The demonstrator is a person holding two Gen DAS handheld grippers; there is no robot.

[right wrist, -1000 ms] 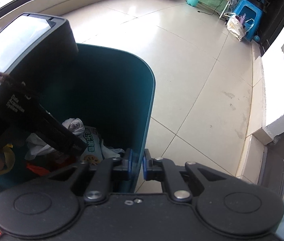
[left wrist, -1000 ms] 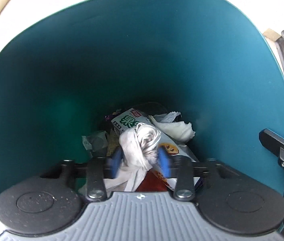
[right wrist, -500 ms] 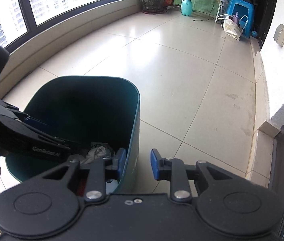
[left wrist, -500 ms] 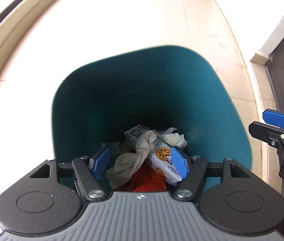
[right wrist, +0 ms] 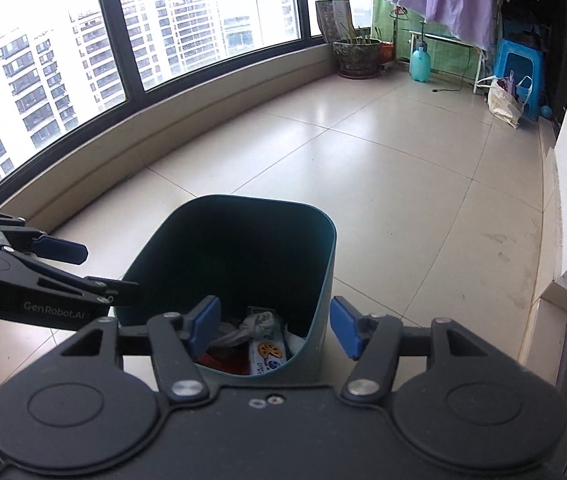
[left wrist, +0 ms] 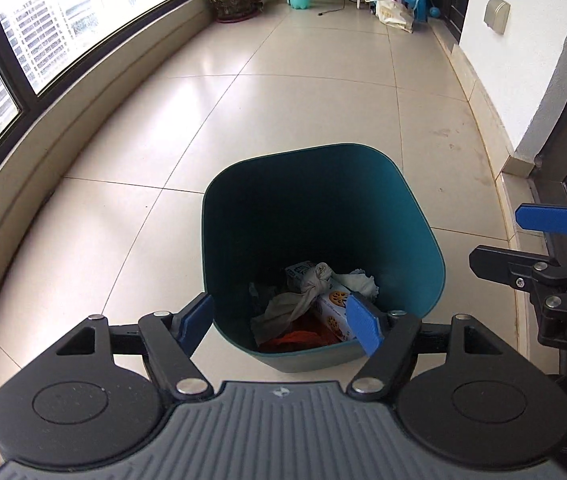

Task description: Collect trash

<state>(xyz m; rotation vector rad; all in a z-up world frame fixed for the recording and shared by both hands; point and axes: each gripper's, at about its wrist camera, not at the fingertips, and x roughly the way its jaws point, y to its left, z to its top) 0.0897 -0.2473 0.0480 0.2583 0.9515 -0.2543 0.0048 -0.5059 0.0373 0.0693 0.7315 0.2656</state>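
Moved: both grippers now sit higher above the teal bin point(left wrist: 315, 208), the knotted rag point(left wrist: 303, 292) dropped inside.
Left gripper point(left wrist: 281, 326): opening, empty.
Right gripper point(right wrist: 275, 326): opening, empty.

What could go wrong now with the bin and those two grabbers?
The right gripper, jaws opening, straddles the teal bin wall without pressing it; it might catch the rim and tip the bin. The knotted rag lies atop the trash. The left gripper, also opening and empty, could perhaps snag it if lowered.

A teal bin point(left wrist: 319, 216) is standing upright at lower centre of the frame. A knotted white rag point(left wrist: 303, 296), a printed carton point(left wrist: 333, 312) and crumpled tissue point(left wrist: 361, 282) are lying inside it
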